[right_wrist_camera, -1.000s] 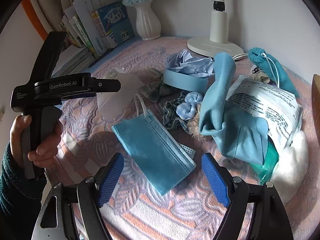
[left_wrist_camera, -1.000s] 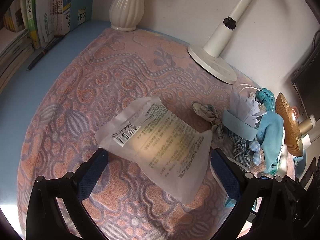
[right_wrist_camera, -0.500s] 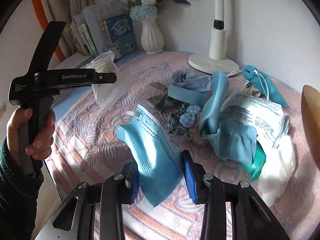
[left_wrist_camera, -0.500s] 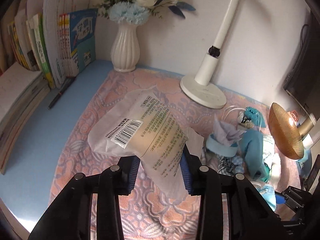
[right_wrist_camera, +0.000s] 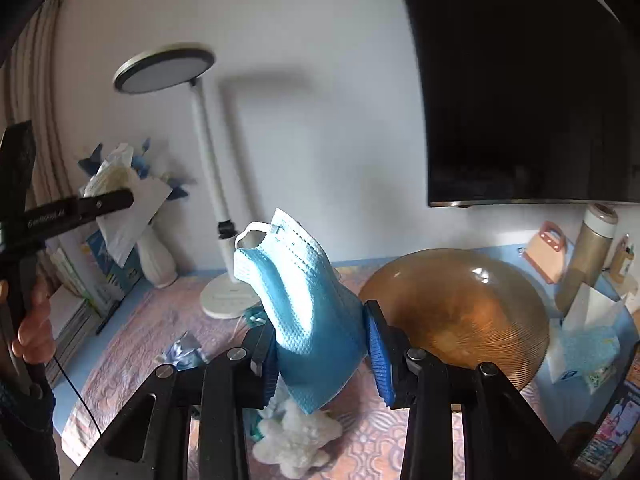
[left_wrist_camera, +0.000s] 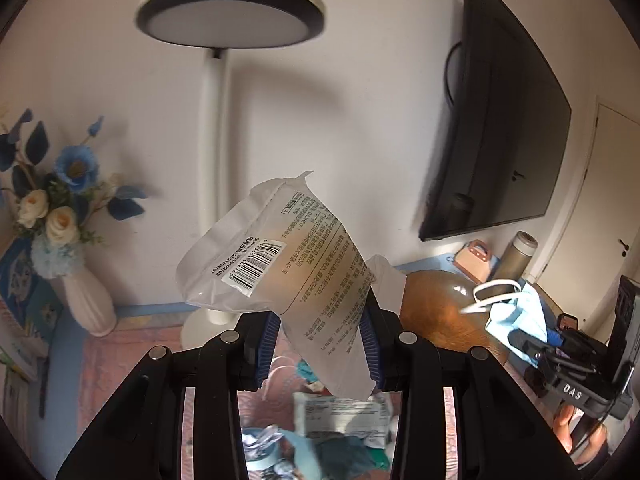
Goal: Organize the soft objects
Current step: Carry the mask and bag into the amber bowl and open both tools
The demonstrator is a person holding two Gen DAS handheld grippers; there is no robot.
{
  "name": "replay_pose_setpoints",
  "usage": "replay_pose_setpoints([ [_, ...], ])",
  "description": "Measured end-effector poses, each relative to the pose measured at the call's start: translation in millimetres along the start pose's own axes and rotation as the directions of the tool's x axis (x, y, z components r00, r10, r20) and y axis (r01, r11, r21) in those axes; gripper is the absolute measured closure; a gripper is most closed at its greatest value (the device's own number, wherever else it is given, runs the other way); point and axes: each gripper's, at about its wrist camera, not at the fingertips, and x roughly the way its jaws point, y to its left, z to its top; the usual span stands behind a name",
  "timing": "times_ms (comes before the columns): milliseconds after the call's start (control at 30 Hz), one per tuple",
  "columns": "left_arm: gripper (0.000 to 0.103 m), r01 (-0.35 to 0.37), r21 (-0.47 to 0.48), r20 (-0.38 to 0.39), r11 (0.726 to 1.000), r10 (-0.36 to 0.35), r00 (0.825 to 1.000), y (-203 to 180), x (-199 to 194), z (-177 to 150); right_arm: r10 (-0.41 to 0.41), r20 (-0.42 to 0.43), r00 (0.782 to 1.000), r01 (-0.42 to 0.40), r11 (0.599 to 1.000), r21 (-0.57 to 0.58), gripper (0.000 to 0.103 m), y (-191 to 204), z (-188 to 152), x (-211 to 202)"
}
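My left gripper (left_wrist_camera: 320,344) is clamped on the white printed packet (left_wrist_camera: 288,276), held in the air above the patterned cloth (right_wrist_camera: 160,320). My right gripper (right_wrist_camera: 322,350) pinches the blue face mask (right_wrist_camera: 308,308); the amber bowl (right_wrist_camera: 460,308) sits at its 3 o'clock.

Both wrist views look along their claws, sharing the desk lamp (left_wrist_camera: 216,160) and wall.

Soft daylight, fisheye-warped edges, lamp (left_wrist_camera: 216,128) shadowing the wall.
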Motion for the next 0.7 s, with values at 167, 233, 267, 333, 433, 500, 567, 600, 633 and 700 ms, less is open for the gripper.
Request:
replay_pose_setpoints([
  [167, 0.069, 0.138, 0.049, -0.085, 0.989, -0.134, 0.987, -64, 68, 4, -0.152, -0.012, 0.988, 0.152, 0.98, 0.129, 0.066, -68, 25, 10],
  [233, 0.069, 0.189, 0.047, -0.118, 0.981, -0.183, 0.976, -81, 93, 3, -0.187, -0.044, 0.981, 0.192, 0.968, 0.16, 0.066, -88, 30, 19],
  [267, 0.069, 0.212, 0.041, -0.137, 0.976, -0.205, 0.969, -89, 105, 3, -0.197, -0.063, 0.978, 0.205, 0.964, 0.167, 0.065, -96, 31, 25],
  [333, 0.069, 0.253, 0.028, -0.173, 0.967, -0.244, 0.954, -101, 126, 1, -0.217, -0.1, 0.971, 0.231, 0.958, 0.168, 0.065, -107, 31, 36],
  [433, 0.066, 0.301, 0.016, -0.236, 0.953, -0.289, 0.928, -121, 153, -8, -0.252, -0.177, 0.951, 0.281, 0.945, 0.167, 0.065, -118, 21, 50],
  [500, 0.054, 0.313, 0.036, -0.274, 0.949, -0.292, 0.916, -137, 166, -18, -0.236, -0.219, 0.947, 0.277, 0.943, 0.182, 0.058, -127, 13, 59],
  [567, 0.027, 0.306, 0.074, -0.303, 0.949, -0.271, 0.914, -152, 176, -28, -0.228, -0.266, 0.936, 0.283, 0.94, 0.191, 0.034, -131, 5, 69],
  [600, 0.023, 0.286, 0.09, -0.315, 0.954, -0.246, 0.917, -158, 180, -33, -0.225, -0.277, 0.934, 0.284, 0.939, 0.194, 0.027, -133, 2, 70],
  [633, 0.023, 0.263, 0.101, -0.322, 0.959, -0.219, 0.921, -159, 184, -36, -0.229, -0.28, 0.932, 0.289, 0.938, 0.193, 0.027, -134, -1, 70],
  [700, 0.023, 0.249, 0.102, -0.319, 0.963, -0.205, 0.925, -157, 181, -43, -0.253, -0.281, 0.926, 0.31, 0.934, 0.179, 0.027, -134, -4, 65],
])
